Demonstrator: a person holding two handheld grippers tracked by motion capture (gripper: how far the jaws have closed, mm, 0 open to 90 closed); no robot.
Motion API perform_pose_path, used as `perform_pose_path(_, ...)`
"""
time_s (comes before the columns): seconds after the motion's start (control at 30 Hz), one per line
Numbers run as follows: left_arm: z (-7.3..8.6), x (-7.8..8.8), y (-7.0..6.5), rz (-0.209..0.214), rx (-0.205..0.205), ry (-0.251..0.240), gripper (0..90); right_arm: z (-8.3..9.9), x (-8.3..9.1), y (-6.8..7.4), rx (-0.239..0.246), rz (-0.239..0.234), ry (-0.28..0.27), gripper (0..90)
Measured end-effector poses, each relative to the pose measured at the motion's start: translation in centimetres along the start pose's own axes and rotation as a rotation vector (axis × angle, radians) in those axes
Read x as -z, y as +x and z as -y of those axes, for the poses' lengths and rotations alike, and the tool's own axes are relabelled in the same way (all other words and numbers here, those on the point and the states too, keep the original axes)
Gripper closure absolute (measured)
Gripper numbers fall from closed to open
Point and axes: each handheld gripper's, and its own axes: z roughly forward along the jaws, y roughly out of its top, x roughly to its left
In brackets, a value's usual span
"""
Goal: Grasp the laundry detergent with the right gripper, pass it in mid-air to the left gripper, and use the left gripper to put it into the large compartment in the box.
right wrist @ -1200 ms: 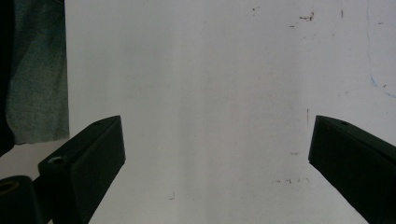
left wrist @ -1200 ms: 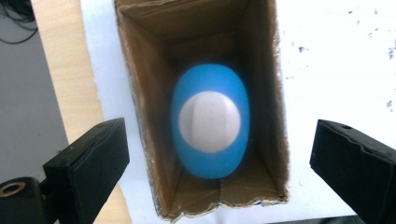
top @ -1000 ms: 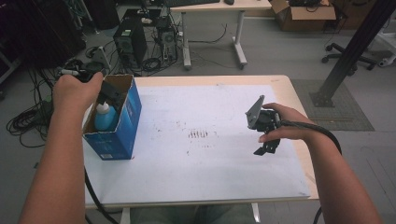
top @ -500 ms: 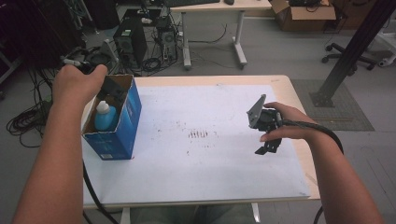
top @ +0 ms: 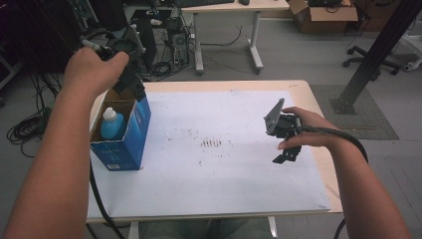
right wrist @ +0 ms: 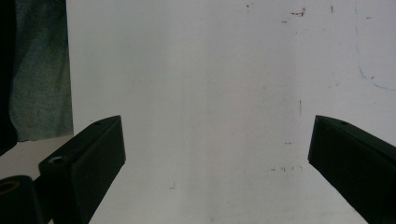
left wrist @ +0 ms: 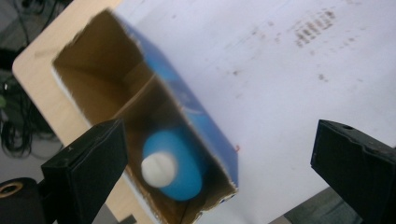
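Blue bottle with white cap stands upright inside open blue box, directly below left gripper; seen from above between its jaws, which are spread wide, holding nothing. Box sits on white sheet near table's edge. Right gripper well apart, low over bare sheet, jaws wide apart, empty

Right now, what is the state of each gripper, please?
Left gripper: open, holding nothing, above the blue box with the bottle inside.
Right gripper: open, holding nothing, over the white sheet.
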Motion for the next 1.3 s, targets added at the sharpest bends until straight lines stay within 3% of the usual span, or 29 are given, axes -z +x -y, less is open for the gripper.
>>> perform_pose_path(0.17,-1.2,0.7,-1.4,0.028,-0.116,-0.003,4.3,-0.2,0.2,-0.1,0.002,-0.001,0.004,3.9)
perform_pose_path(0.37,-2.3,0.0,-3.1,0.026,-0.273,0.063,4.3,-0.5,0.3,-0.3,0.008,-0.001,0.007,3.8)
perform_pose_path(0.57,-3.0,-0.4,-4.7,0.075,-0.376,0.104,4.4,-0.9,0.2,-0.4,0.018,-0.002,0.009,3.9)
perform_pose_path(1.03,-3.6,-2.1,-7.8,0.182,-0.551,0.138,4.5,-1.6,0.0,-0.4,0.025,-0.006,0.011,3.9)
perform_pose_path(1.3,-3.7,-3.7,-9.7,0.221,-0.62,0.163,4.2,-1.8,0.2,-0.2,0.028,-0.007,0.015,3.9)
